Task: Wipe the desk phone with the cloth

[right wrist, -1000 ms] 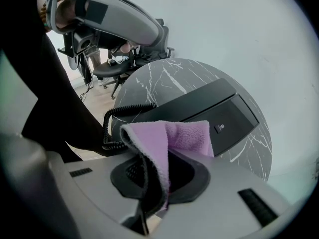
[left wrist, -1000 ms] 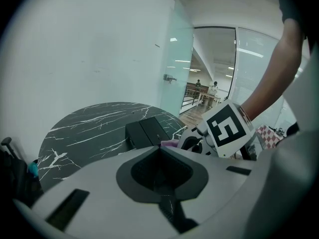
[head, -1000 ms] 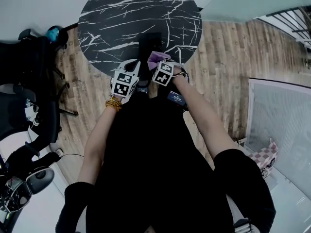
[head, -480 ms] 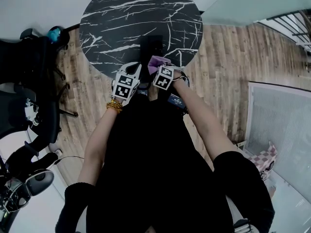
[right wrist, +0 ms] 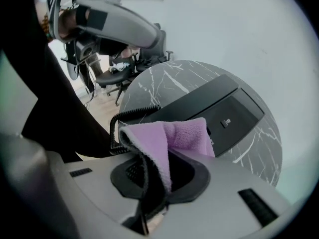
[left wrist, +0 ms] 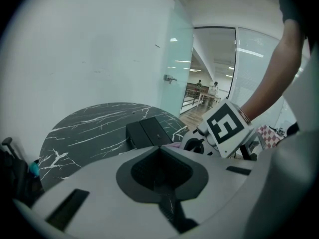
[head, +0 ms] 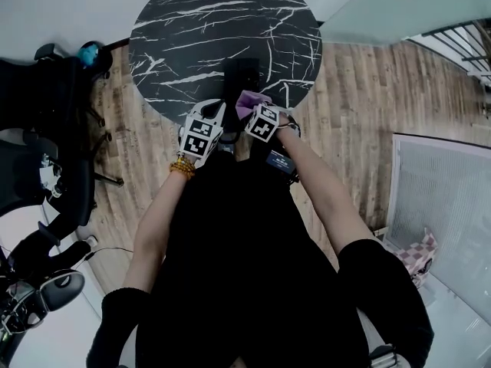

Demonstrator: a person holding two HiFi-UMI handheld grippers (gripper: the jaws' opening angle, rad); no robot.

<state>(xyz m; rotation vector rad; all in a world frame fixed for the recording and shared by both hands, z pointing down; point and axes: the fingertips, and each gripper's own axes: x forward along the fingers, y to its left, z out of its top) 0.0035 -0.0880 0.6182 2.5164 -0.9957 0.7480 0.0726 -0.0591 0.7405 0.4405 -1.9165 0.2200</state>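
Right gripper point(right wrist: 152, 185) pinches a folded purple cloth point(right wrist: 172, 136), held just in front of the black desk phone point(right wrist: 219, 106). Left gripper point(left wrist: 163, 183), jaws pressed together on nothing, hovers left of the phone's near end. The phone rests on the round marbled bench point(head: 192, 29), near its front edge.

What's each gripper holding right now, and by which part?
The right gripper pinches the purple cloth by a folded edge; the left gripper holds nothing, jaws together.
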